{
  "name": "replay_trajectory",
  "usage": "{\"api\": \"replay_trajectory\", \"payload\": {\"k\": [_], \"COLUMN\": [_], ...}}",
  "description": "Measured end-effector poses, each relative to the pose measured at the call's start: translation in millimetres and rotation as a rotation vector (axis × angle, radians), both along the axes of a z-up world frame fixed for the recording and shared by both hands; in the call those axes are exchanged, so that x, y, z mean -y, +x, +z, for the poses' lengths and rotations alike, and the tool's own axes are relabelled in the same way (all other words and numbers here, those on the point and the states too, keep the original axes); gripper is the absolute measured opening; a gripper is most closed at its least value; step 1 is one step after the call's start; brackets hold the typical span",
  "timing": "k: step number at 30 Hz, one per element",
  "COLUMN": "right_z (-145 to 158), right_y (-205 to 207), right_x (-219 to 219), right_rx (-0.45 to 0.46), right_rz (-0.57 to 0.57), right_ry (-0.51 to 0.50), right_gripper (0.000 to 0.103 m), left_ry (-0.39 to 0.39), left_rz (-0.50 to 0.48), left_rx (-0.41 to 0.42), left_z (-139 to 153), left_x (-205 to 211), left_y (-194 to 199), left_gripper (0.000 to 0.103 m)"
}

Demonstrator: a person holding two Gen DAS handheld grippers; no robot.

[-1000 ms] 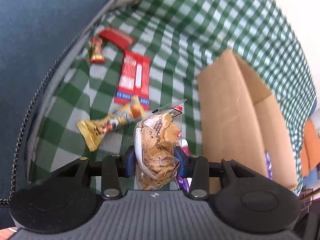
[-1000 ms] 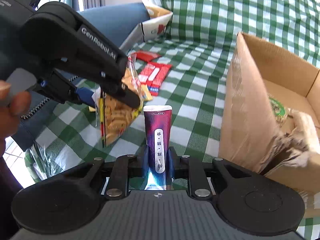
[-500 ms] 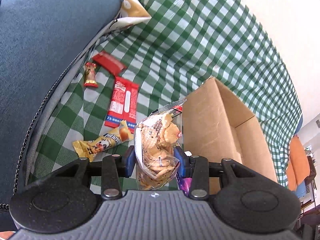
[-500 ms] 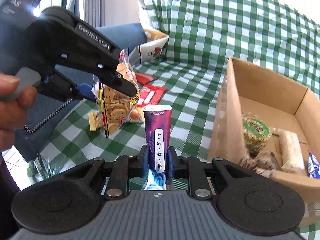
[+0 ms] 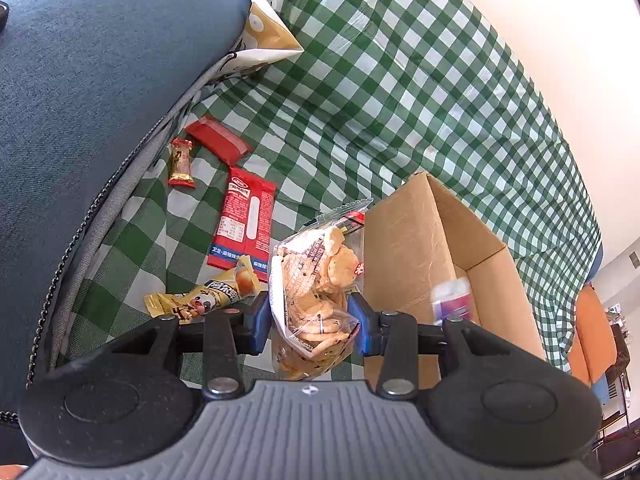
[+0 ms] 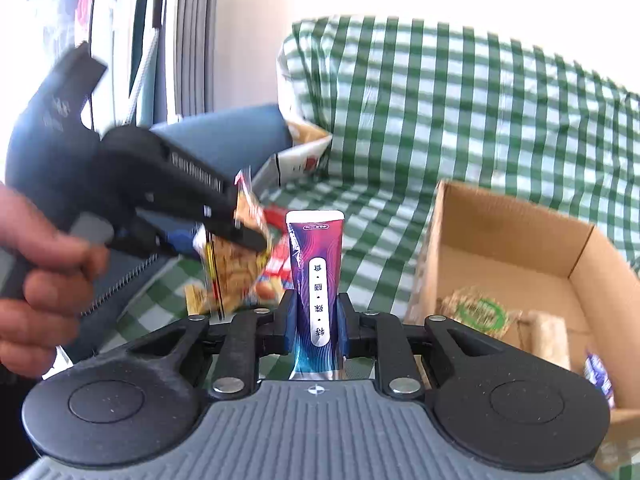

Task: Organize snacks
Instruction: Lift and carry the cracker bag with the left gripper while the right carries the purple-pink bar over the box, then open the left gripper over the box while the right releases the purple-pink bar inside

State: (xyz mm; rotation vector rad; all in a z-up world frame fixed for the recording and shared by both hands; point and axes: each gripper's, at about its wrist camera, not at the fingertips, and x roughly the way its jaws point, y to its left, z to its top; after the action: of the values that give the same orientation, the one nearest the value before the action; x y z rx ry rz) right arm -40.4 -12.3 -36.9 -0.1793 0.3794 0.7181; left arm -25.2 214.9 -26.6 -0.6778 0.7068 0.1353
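At the cardboard box's [image 5: 416, 248] nine-o'clock side, the left claw [image 5: 312, 318] clamps a clear cracker bag [image 5: 316, 280] above the checked cloth [image 5: 400, 100]; the right claw [image 6: 316, 316] pinches a purple sachet [image 6: 316, 264] (upright), box at three o'clock.

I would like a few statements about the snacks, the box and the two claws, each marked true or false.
1. The left claw holds a clear bag of biscuits. True.
2. The right claw is open and holds nothing. False: it is shut on a purple packet.
3. The cardboard box has snacks inside. True.
4. No snacks lie on the checked cloth. False: a red packet and others lie there.
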Motion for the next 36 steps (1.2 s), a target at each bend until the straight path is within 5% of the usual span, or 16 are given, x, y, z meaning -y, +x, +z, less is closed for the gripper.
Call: {"api": "replay_trajectory", "payload": {"k": [13,21,36], "right_z": [65,52,45], "right_y": [60,108,98], "right_x": [70,126,171], "right_rx": [0.128,0.091,0.189], "right_rz": [-0.096,-0.257,-0.337], "right_ry": [0.101,0.129,0.078], "right_gripper": [0.021,0.021,0.021], "left_ry": [0.034,0.055,0.043], "left_rz": [-0.013,-0.015,-0.131], "left_rx": [0.032,0.101,0.285], "left_z": [5,14,33], "left_x": [11,23,95], "left_y": [6,10,41], "left_gripper": [0.045,0.045,0.045]}}
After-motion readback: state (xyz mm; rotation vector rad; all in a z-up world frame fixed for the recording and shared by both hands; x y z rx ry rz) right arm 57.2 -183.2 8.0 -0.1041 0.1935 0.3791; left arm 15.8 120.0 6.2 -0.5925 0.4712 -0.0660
